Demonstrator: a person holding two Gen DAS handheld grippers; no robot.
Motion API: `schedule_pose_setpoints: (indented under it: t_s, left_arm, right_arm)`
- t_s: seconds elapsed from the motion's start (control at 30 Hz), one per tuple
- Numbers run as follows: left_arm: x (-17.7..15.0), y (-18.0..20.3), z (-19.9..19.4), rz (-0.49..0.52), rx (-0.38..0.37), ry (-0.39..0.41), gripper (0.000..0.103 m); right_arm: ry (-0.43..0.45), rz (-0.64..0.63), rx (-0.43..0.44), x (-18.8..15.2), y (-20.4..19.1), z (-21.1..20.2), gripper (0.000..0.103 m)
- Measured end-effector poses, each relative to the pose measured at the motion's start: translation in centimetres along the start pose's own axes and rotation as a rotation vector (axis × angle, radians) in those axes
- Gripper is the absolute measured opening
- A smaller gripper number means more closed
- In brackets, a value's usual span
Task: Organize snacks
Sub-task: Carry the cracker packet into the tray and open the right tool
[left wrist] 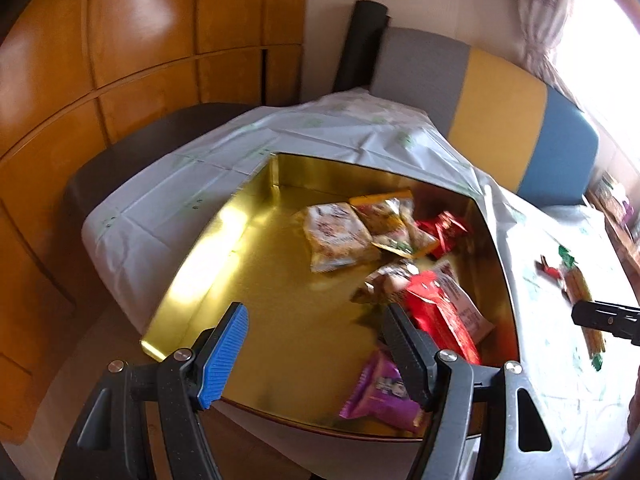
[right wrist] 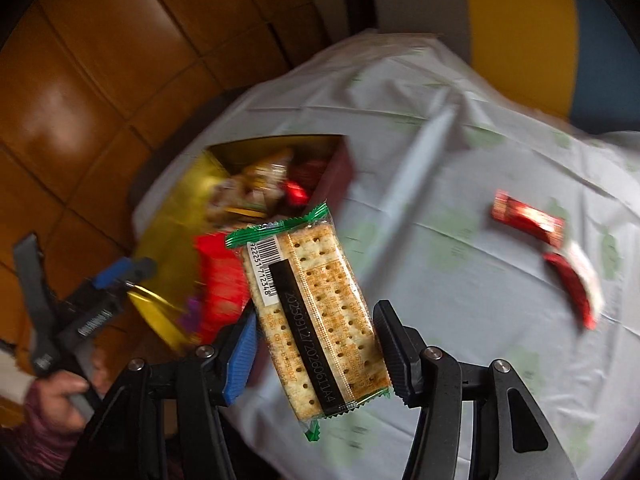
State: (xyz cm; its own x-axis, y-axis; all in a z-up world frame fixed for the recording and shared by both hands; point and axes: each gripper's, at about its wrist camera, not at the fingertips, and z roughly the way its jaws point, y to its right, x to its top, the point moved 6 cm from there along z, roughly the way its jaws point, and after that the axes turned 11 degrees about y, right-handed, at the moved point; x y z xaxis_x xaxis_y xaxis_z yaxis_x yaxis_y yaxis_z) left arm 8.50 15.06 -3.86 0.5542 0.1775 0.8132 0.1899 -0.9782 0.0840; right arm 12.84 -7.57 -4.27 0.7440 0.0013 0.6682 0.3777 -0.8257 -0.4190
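Note:
My right gripper [right wrist: 316,314] is shut on a clear cracker pack [right wrist: 308,272] with green ends, held lifted over the table and tilted. The same cracker pack [left wrist: 578,286] shows at the right edge of the left wrist view, beside a black finger of the right gripper [left wrist: 606,318]. My left gripper [left wrist: 316,312] stands open above a gold box [left wrist: 200,264] with nothing between its fingers. In the box lie a beige packet [left wrist: 336,236], a red packet [left wrist: 440,316], a purple packet [left wrist: 380,392] and others. The gold box [right wrist: 168,216] lies left of the crackers.
Two red snack bars [right wrist: 528,218] [right wrist: 572,284] lie on the white tablecloth [right wrist: 460,280] to the right. A grey, yellow and blue chair back [left wrist: 500,120] stands behind the table. Wooden cabinets [left wrist: 120,60] fill the left. A hand [right wrist: 60,392] holds the left gripper [right wrist: 132,276].

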Motion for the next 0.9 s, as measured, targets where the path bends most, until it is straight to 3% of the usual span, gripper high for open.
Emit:
schedule_pose_setpoints:
  t_s: [0.17,0.33,0.63,0.9]
  left_arm:
    - [0.6,-3.2,-0.2,-0.062,0.056,0.020,0.071]
    - [0.3,-5.6,-0.1,-0.103,0.098,0.019,0.071]
    - [-0.8,-8.0,0.0,-0.135,0.127,-0.001,0.071]
    - [-0.9,-8.2,0.0,-0.139,0.125,-0.002,0.071]
  right_arm:
    - [-0.032,-0.036,0.093,1.2,-6.3,4.0,0.057]
    - [-0.085,-0.058,0.101,1.3,-10.3,8.5,0.057]
    - [-0.130,-0.108,0.029,0.5,-13.1,14.7,0.059]
    - [-0.112,-0.202,0.017,0.0,-13.5,14.1,0.059]
